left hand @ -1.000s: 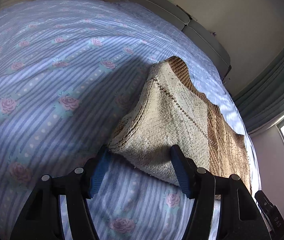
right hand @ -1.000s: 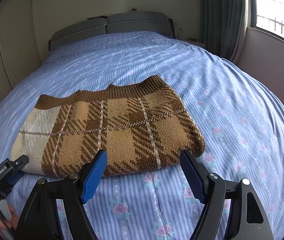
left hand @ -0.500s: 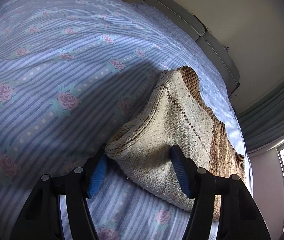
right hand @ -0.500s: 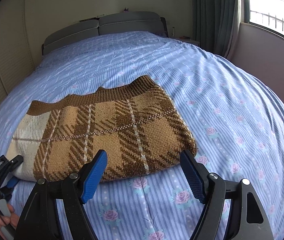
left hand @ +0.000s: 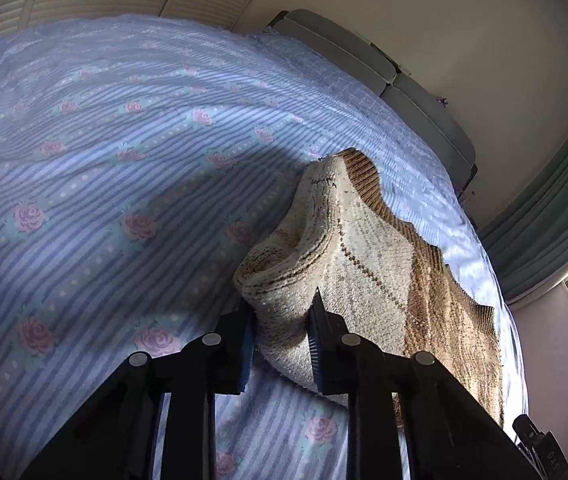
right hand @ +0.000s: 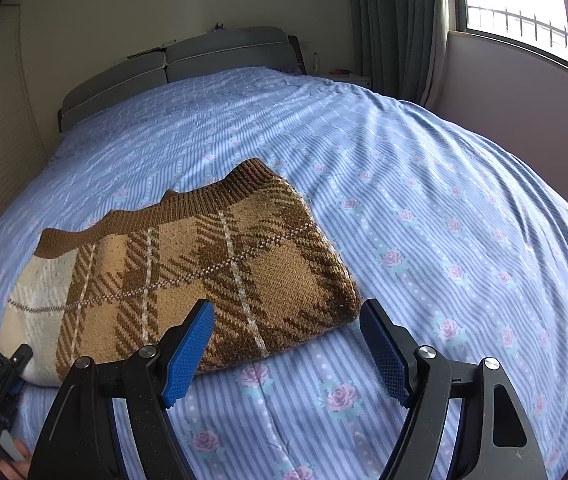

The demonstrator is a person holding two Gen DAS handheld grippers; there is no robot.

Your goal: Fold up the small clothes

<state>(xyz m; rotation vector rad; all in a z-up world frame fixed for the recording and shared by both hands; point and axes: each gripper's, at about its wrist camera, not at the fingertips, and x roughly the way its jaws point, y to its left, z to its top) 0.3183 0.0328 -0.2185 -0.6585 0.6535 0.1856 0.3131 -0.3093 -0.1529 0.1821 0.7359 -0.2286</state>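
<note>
Wide bed (right hand: 424, 168) under a blue striped, rose-printed cover, headboard at the far end. Lying across its near part, one folded plaid knit sweater (right hand: 211, 264), brown ribbed hem away from the cameras, cream panel at the left end, brown checks to the right.

Left tongs (left hand: 279, 332) clamped on the cream near-left corner, thick knit bunched and lifted between the blue pads (left hand: 247, 344). Right tongs (right hand: 288, 344) spread wide, hovering just short of the near-right corner, touching nothing.

Probably the start of another fold. Best done by bringing the right tongs down over the near-right corner and catching all layers, matching the left grip's depth. Then raise both corners level and together, carry toward the ribbed hem, keep the edge taut between grips, lower gently. Risk: thick knit slipping out, or only the top layer caught, leaving a skewed fold.
</note>
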